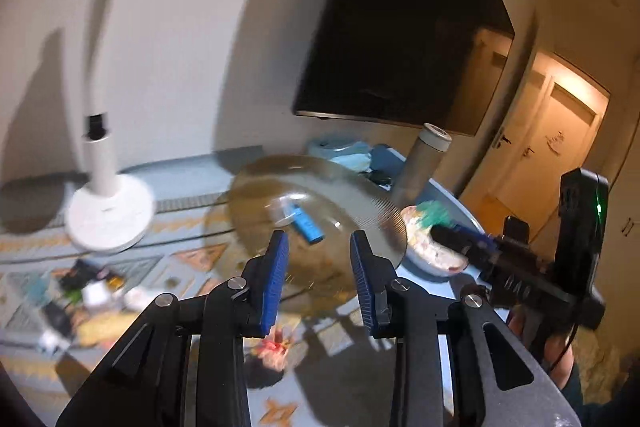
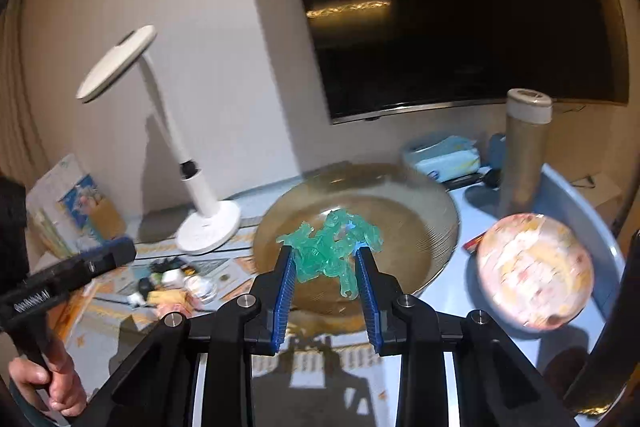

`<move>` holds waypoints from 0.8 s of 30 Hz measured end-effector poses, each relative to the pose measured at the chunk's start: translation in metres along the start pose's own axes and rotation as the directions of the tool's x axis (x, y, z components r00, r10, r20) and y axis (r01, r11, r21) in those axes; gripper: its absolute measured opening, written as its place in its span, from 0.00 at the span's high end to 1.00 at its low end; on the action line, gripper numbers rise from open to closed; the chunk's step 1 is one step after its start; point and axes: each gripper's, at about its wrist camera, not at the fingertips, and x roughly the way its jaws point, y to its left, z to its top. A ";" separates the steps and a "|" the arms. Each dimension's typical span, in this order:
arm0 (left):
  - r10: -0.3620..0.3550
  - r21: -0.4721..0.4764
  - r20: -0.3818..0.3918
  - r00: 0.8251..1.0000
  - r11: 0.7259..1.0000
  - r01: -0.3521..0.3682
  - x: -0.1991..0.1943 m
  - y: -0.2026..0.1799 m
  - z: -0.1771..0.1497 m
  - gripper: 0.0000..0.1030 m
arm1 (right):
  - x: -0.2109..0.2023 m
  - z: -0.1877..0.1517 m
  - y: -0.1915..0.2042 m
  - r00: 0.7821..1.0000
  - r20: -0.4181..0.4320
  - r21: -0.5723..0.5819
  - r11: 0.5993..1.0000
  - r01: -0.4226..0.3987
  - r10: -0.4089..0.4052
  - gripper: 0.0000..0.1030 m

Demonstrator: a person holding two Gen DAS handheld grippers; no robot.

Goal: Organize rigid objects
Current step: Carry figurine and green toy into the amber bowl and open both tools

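Between the blue pads of the right hand-held gripper [image 2: 325,263], a green tangled toy [image 2: 330,247] is clamped above the glass bowl [image 2: 432,203]. At nine o'clock, the left hand-held gripper [image 1: 319,247] is seen shut and empty. At two o'clock, a patterned ball [image 2: 534,271] is seen on the worktop [image 2: 568,187].

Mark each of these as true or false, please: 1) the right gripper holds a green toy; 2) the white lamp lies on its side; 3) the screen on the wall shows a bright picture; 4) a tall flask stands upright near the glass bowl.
1) True. The right gripper holds the green toy between its jaws.
2) False. The white lamp stands on its round base.
3) False. The screen is dark, with only a faint reflection.
4) True. The tall flask stands upright, to the right of the glass bowl in the right wrist view.
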 end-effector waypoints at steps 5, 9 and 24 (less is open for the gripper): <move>-0.025 -0.013 -0.065 0.998 1.000 0.025 0.052 0.006 0.004 0.72 | 0.036 -0.003 -0.005 0.996 -0.068 -0.034 0.998 0.054 -0.056 0.71; -0.043 -0.018 -0.123 0.991 0.999 0.041 0.066 0.016 -0.003 0.71 | 0.054 -0.008 -0.009 0.993 -0.105 -0.043 0.998 0.046 -0.050 0.71; 0.165 -0.009 -0.349 0.923 0.984 -0.180 0.118 0.027 -0.099 0.64 | 0.053 -0.017 -0.019 0.994 -0.106 -0.014 1.000 0.016 -0.017 0.71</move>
